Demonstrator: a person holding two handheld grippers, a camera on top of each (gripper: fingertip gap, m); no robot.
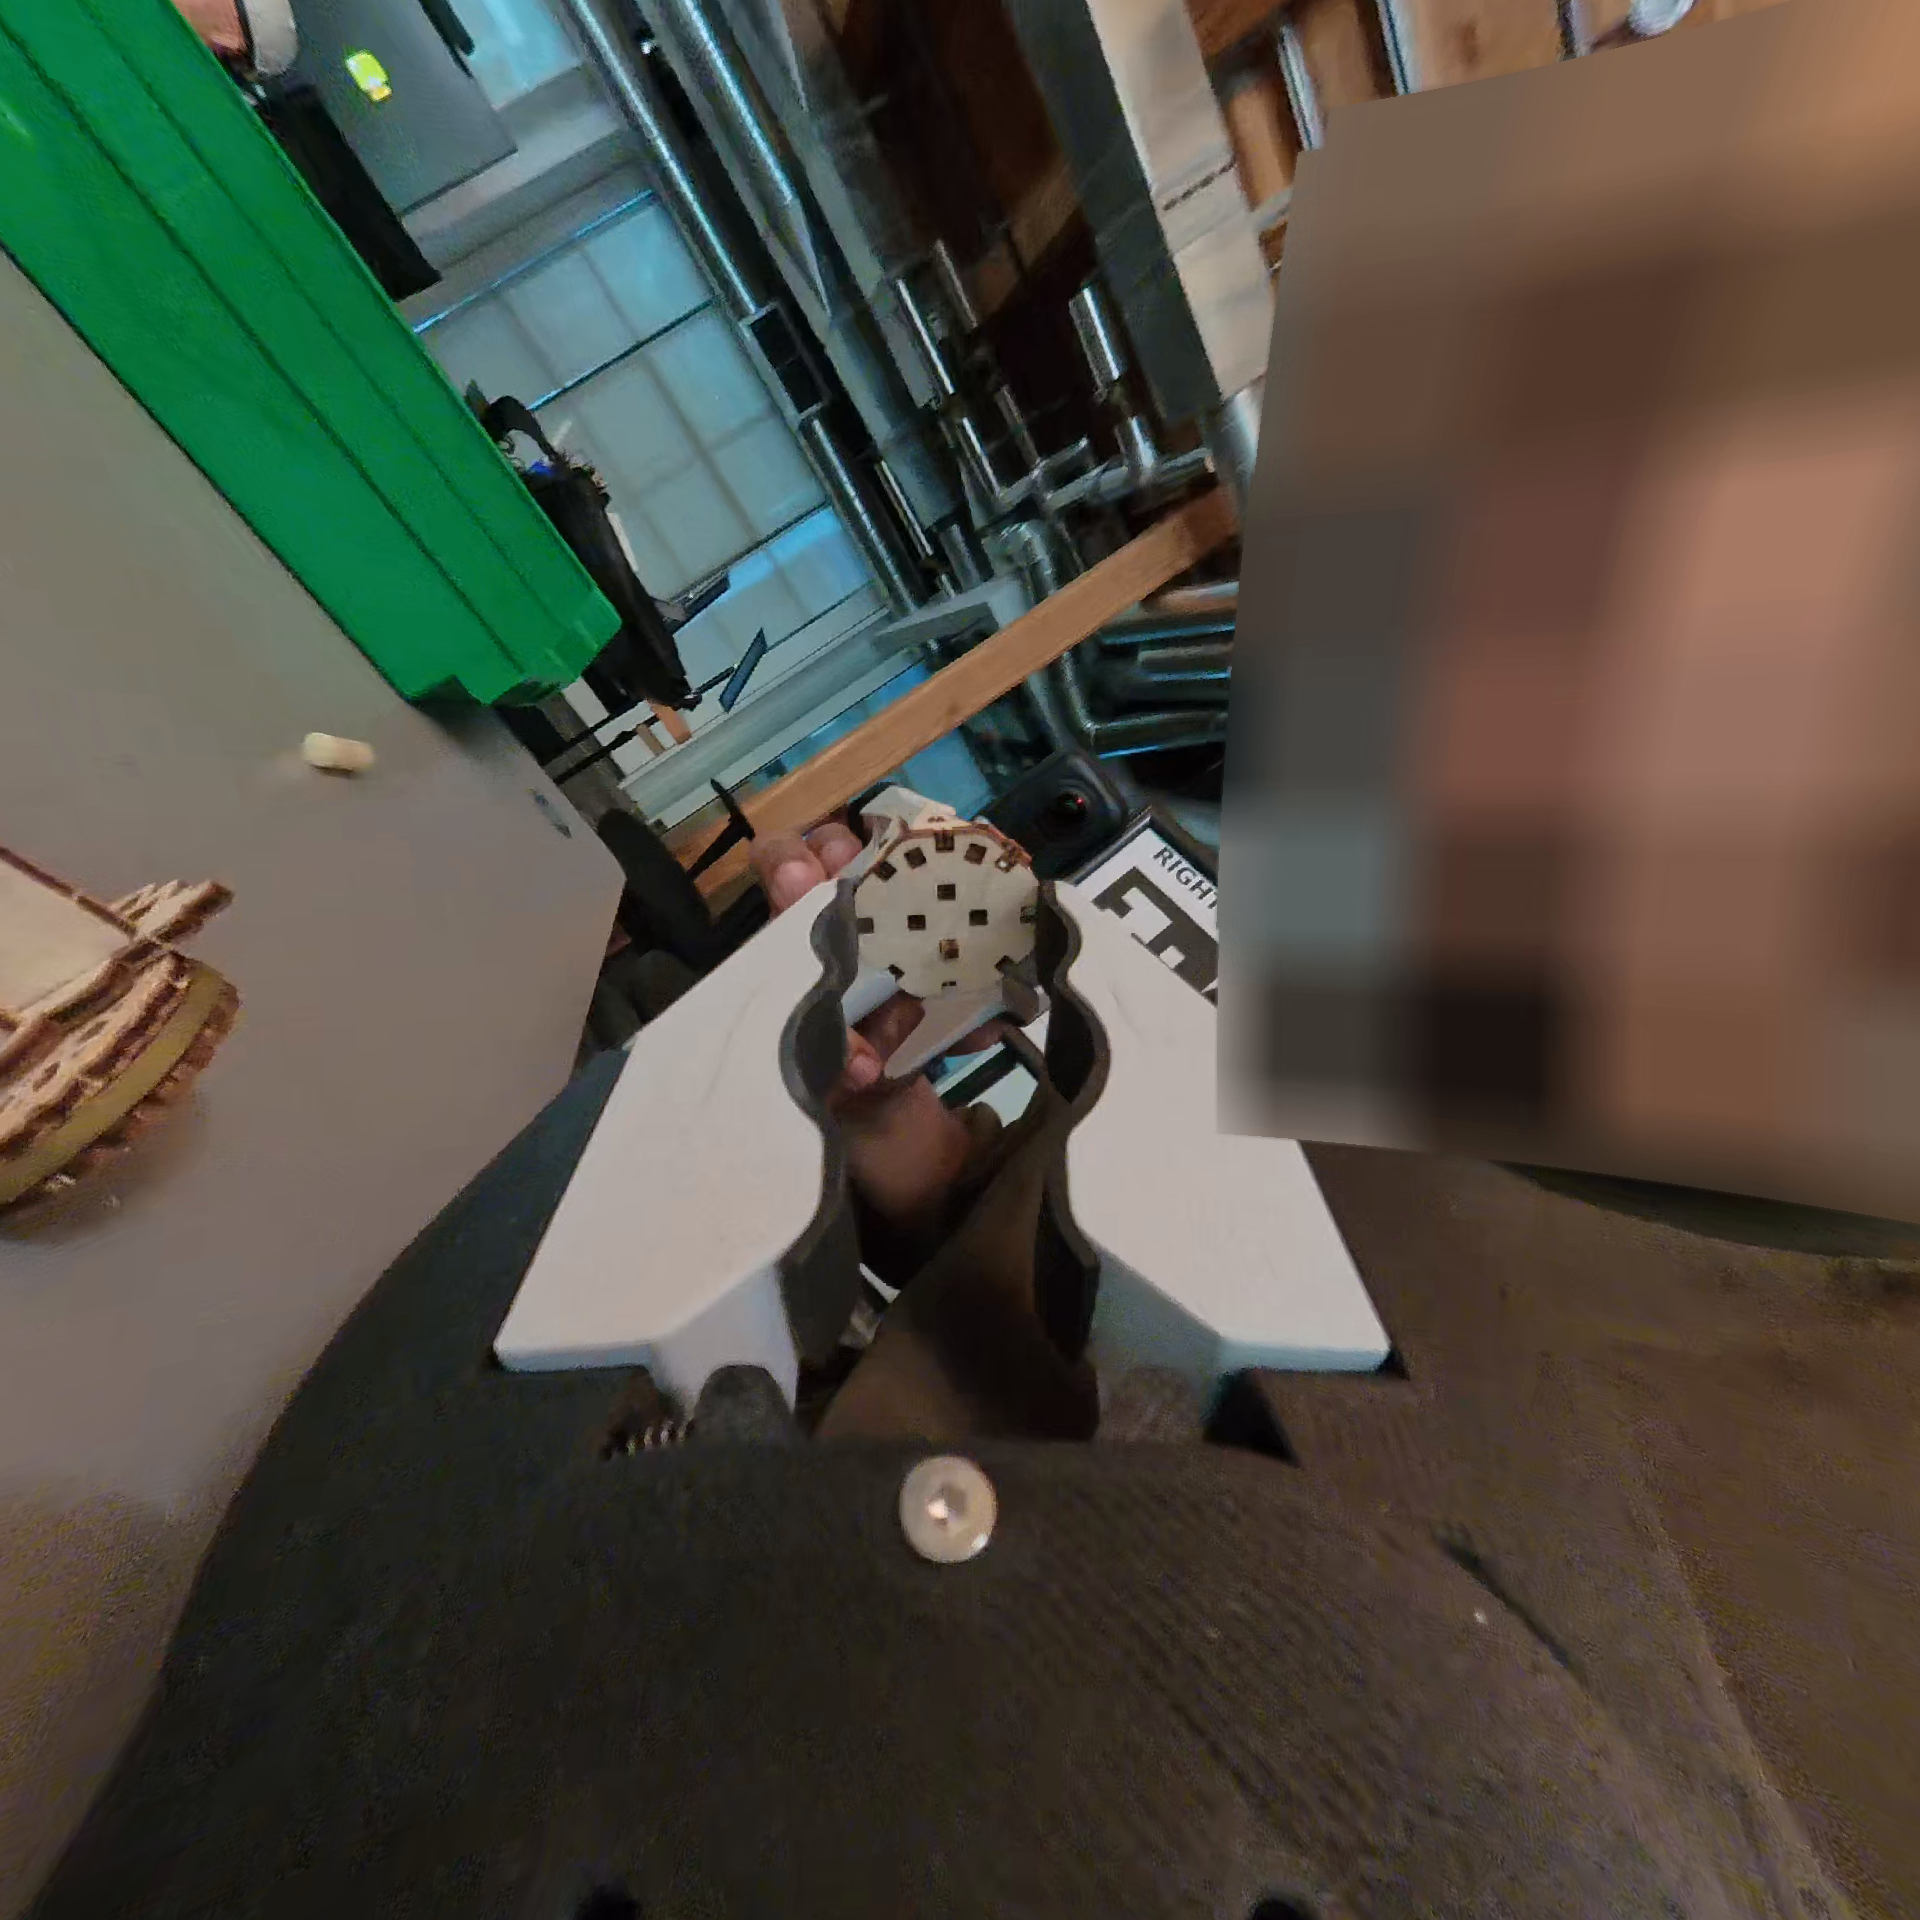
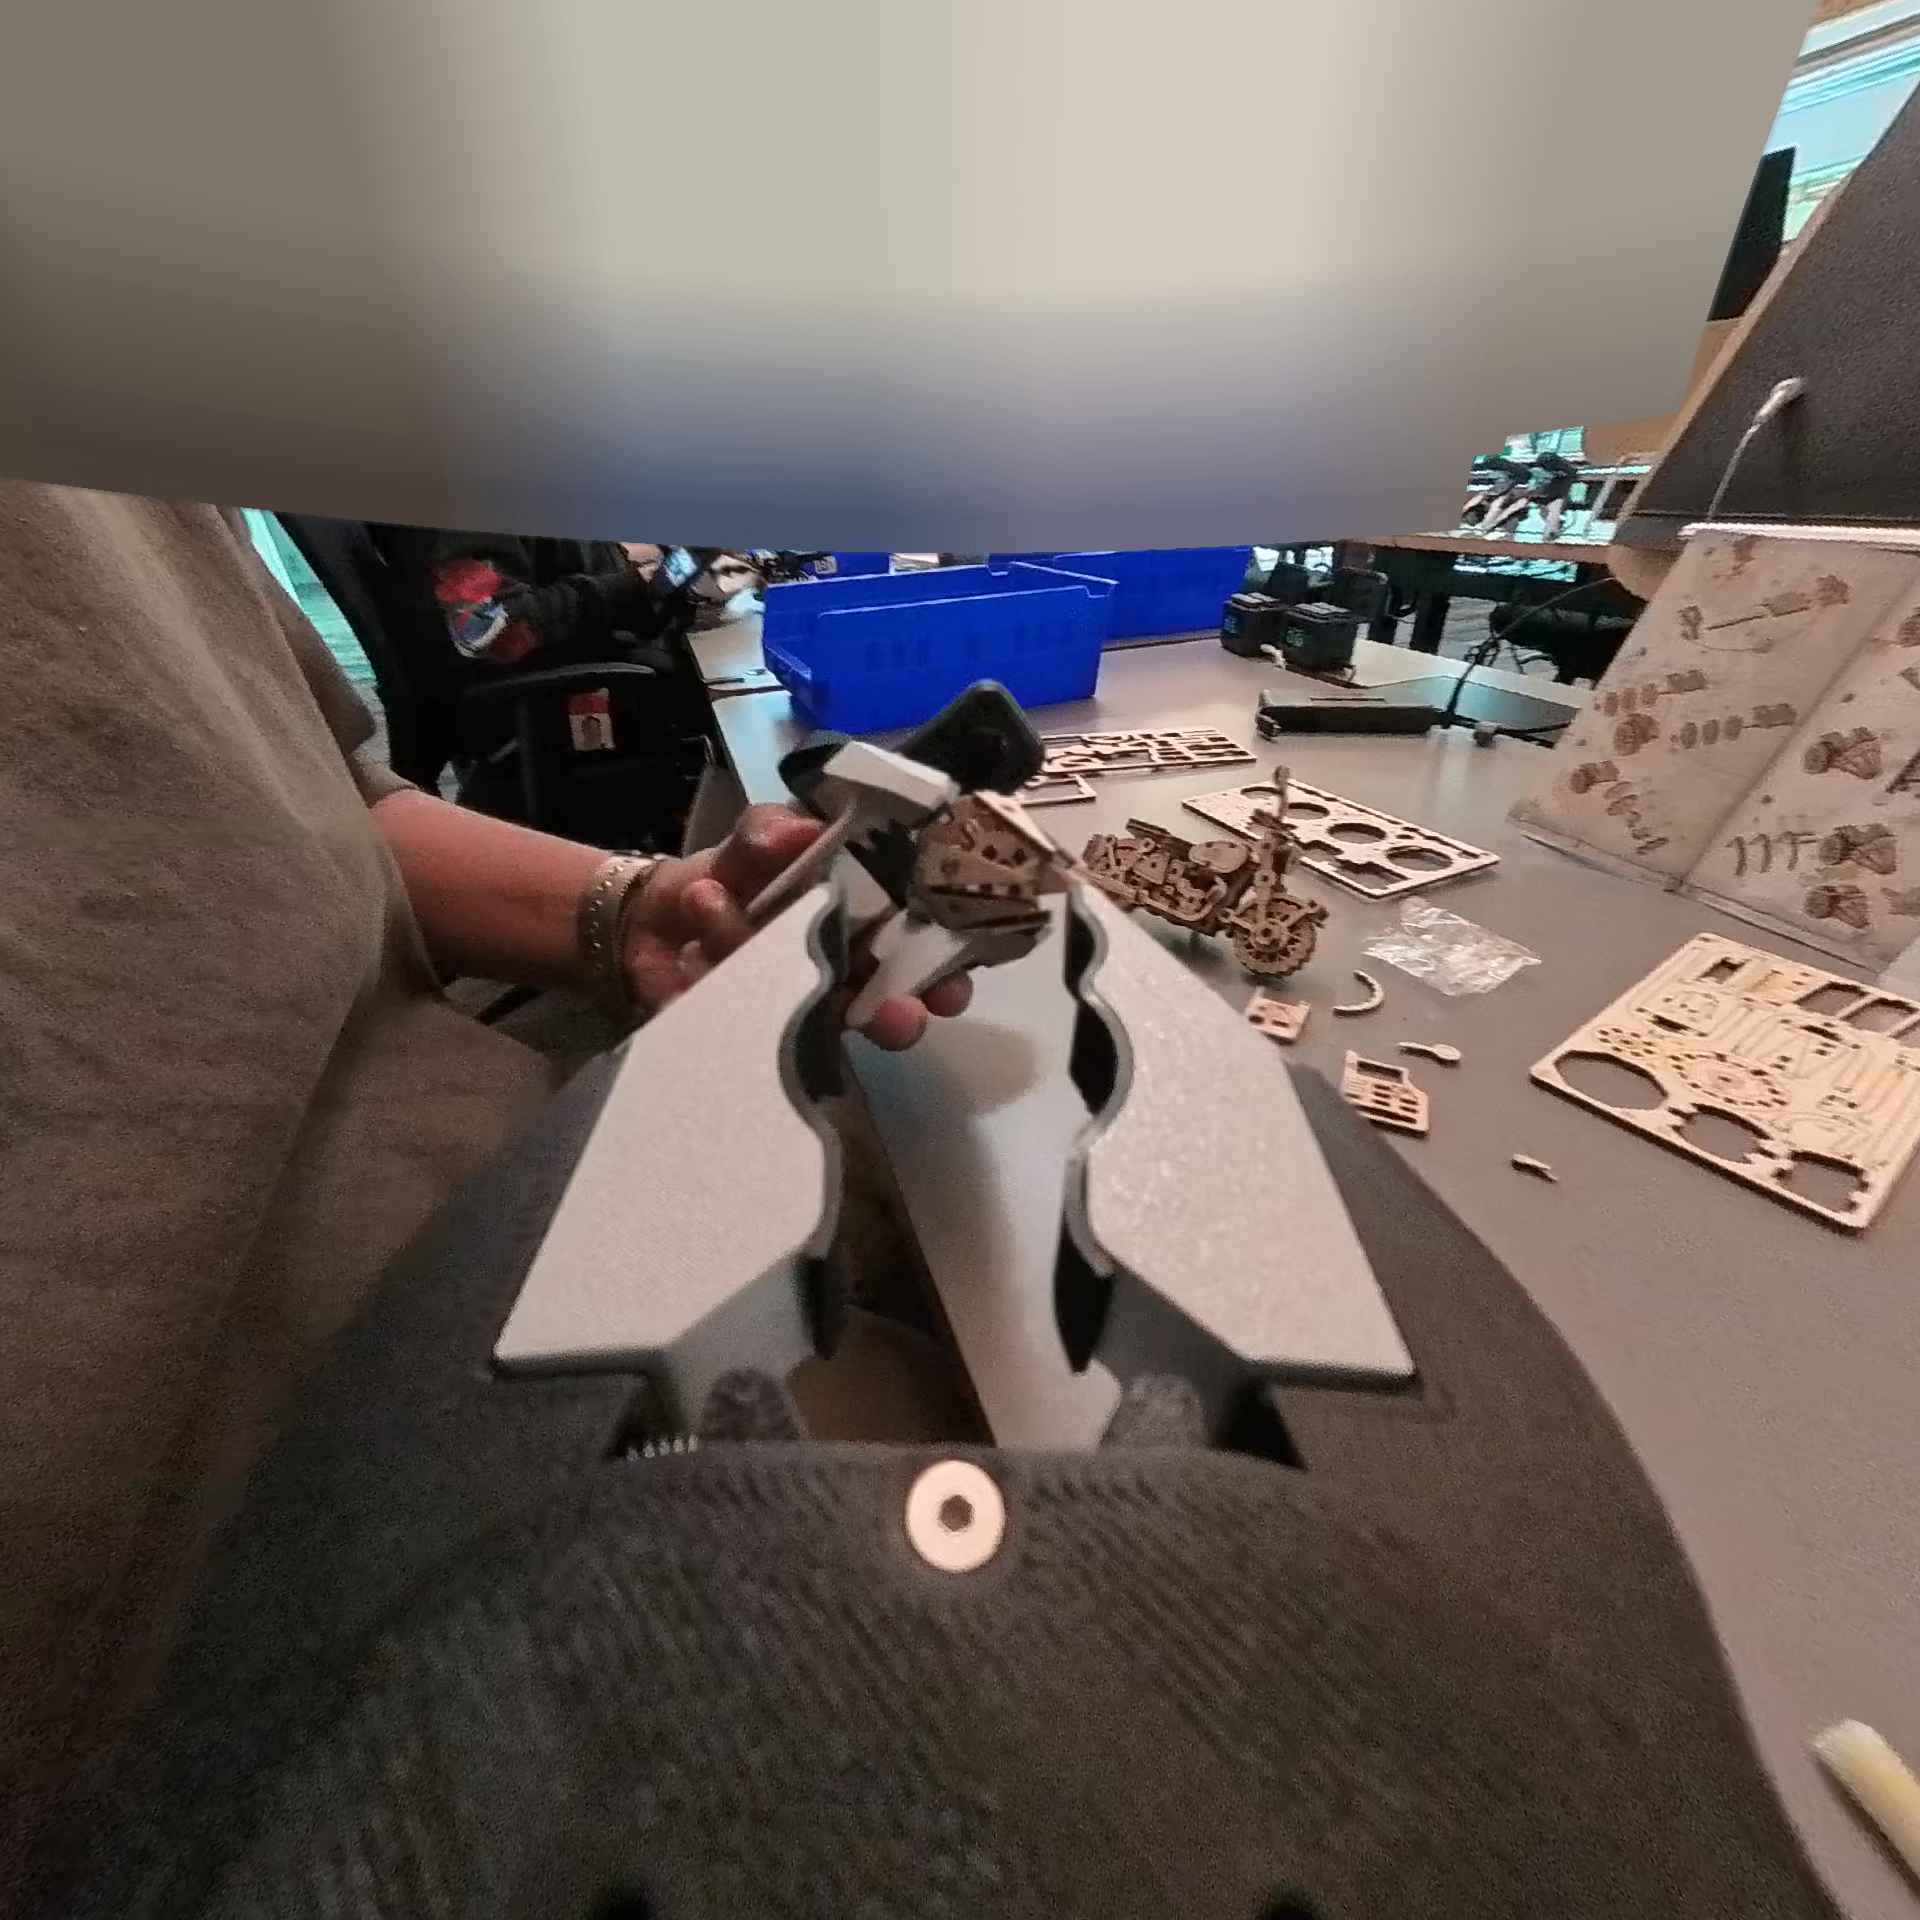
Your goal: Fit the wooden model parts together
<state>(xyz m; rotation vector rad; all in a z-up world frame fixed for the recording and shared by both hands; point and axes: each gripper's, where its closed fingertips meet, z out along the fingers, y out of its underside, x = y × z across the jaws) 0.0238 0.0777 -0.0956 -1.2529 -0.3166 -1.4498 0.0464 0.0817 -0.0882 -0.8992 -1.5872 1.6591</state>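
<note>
Grey tabletop point(image 2: 1558, 1299) in workshop: laser-cut plywood sheets point(image 2: 1735, 1070), wooden motorcycle model point(image 2: 1210, 894), blue bins point(image 2: 935, 644). Left gripper point(image 1: 940, 935) clamped on round slotted wooden subassembly point(image 1: 943, 927), held above table edge, disc face toward left camera. Right gripper point(image 2: 951, 935) jaws apart, flanking subassembly.

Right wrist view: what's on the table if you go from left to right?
Blue plastic bin → small wooden motorcycle model → crinkled clear plastic bag → flat wooden sheet with punched-out holes.

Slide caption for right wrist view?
Left gripper holds a wooden subassembly before the right gripper; wooden motorcycle behind.
</note>
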